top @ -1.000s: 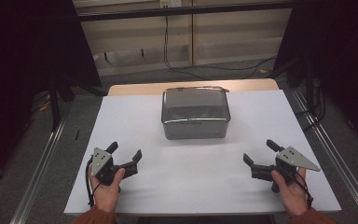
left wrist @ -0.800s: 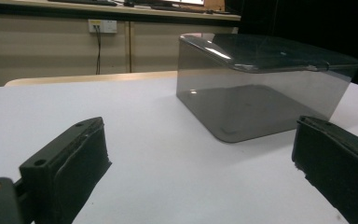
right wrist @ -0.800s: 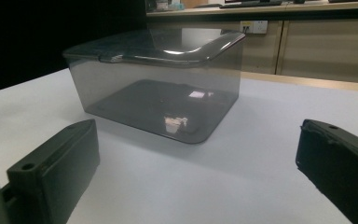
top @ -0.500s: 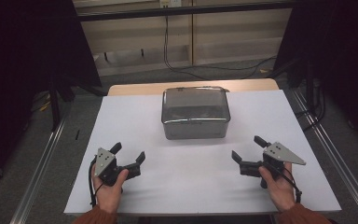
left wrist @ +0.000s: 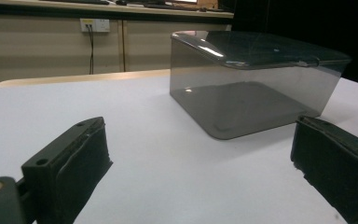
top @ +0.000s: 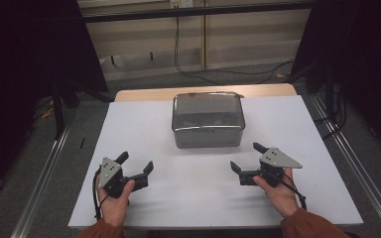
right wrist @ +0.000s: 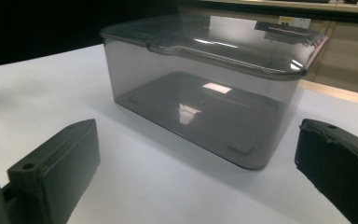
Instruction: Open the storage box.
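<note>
While both my claws, left (top: 137, 165) and right (top: 247, 157), gaped empty near the lidded box (top: 207, 119), nothing was yet grasped.

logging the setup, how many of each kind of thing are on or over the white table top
clear grey lidded plastic box: 1
handheld two-jaw grippers: 2, the left gripper and the right gripper, both open
total: 3, all over the white table top
</note>
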